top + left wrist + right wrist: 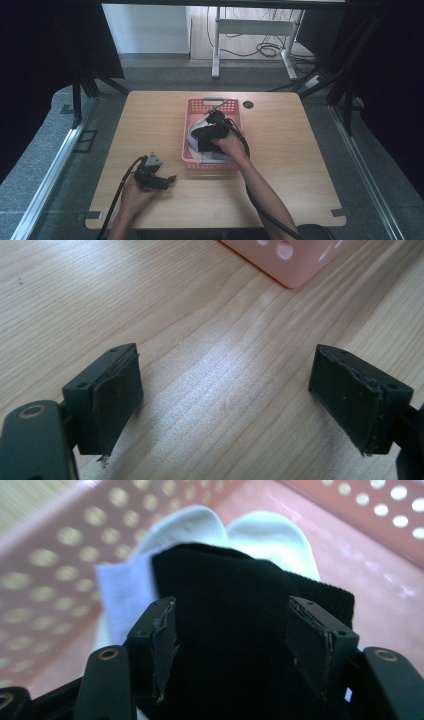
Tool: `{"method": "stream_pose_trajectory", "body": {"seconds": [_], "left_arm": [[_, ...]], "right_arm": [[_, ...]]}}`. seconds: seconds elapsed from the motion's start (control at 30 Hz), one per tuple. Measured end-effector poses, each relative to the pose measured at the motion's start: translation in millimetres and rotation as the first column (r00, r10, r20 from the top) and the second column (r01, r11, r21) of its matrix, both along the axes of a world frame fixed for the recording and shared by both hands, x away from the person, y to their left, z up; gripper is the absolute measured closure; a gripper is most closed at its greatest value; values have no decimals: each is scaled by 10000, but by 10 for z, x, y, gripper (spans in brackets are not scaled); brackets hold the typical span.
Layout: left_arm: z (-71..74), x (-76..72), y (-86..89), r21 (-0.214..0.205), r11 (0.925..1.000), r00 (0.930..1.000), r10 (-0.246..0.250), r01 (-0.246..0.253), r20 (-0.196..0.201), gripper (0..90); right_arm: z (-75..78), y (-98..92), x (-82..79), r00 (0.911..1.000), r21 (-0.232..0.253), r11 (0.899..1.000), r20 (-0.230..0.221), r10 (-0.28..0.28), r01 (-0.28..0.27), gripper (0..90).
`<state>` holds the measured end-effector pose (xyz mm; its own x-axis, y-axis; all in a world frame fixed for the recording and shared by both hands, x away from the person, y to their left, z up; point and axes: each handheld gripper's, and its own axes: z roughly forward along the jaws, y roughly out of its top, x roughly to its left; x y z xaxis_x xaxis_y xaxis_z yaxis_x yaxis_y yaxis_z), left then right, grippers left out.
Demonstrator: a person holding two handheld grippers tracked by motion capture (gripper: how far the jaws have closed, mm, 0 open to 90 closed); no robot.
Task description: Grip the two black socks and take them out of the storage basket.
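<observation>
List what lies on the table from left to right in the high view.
Left gripper, resting on the wooden table → pink basket holding socks, with the right gripper down inside it → dark round grommet in the tabletop.

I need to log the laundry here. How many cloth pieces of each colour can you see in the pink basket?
Black cloth: 1
White cloth: 2, as far as the folds show
Pale lilac cloth: 1
Total: 4, all in the pink basket
</observation>
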<state>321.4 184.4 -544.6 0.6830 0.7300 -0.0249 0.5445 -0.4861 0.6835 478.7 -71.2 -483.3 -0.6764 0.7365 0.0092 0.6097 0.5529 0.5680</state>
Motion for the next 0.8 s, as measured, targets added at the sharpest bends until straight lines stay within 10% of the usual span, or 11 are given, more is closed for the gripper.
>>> {"method": "stream_pose_trajectory", "body": {"seconds": [0.33,0.8], "left_arm": [[0,0,0,-4,10000,10000,2,-2,3,137],[0,1,2,16,10000,10000,-13,13,1,137]], "right_arm": [[-114,14,-17,9997,-928,9954,17,243,-240,757],[320,-84,-107,9979,655,9969,502,409,-442,824]]}}
